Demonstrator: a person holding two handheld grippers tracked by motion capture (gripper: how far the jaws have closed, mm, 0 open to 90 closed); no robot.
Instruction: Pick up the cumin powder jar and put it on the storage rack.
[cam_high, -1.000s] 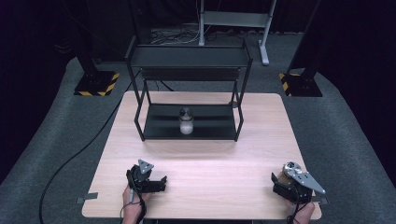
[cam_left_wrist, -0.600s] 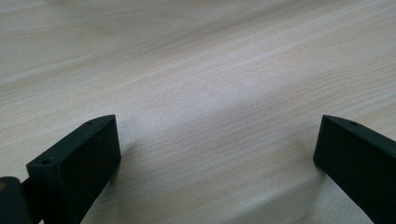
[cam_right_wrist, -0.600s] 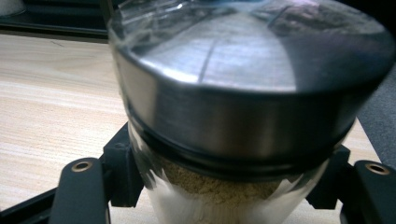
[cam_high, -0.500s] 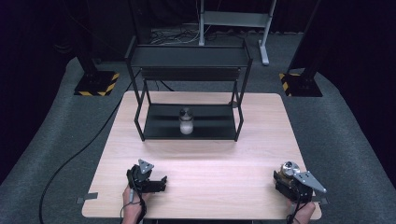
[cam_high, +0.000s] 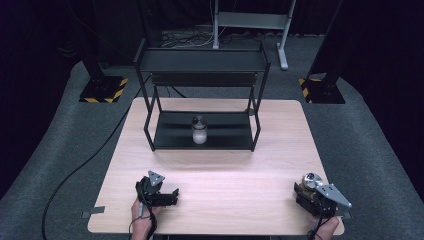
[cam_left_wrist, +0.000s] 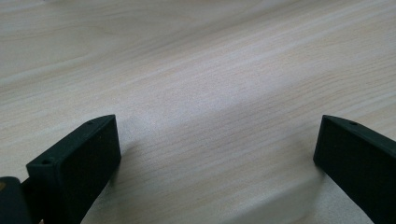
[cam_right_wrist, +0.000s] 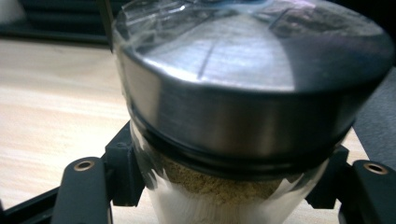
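— Up close first: what of the right gripper (cam_high: 310, 187)?

— Clamped on a glass jar (cam_high: 311, 180), one black jaw pressed to each side of the glass just under the lid (cam_right_wrist: 252, 93). Seen along the jaws in the right gripper view, with the brushed-metal lid wide across the top and a tan powder (cam_right_wrist: 210, 179) packed beneath it.

— And where exactly on the table (cam_high: 225, 175)?

— Down at the near right corner, close to the edge, as seen from the high view. Held upright, lid facing up, with the right hand (cam_high: 327, 231) gripping the handle behind. Hard to tell whether standing on the wood or lifted just clear of it.

— Now the left gripper (cam_high: 167, 196)?

— Jaws spread wide apart, clasping nothing. Parked low over the near left part of the table, left hand (cam_high: 142, 220) behind it. Pale wood grain between the two black pads in the left gripper view, with a soft shadow under each.

— Well apart from the other gripper, then?

— Yes, nearly the full width of the tabletop between them.

— Anything farther back?

— A black two-tier metal rack (cam_high: 202, 60) on the far half of the table, roughly centred. On its lower shelf, a second jar (cam_high: 199, 131), upright, lid on, white below and darker at the top. Well away from both grippers, with bare tabletop between.
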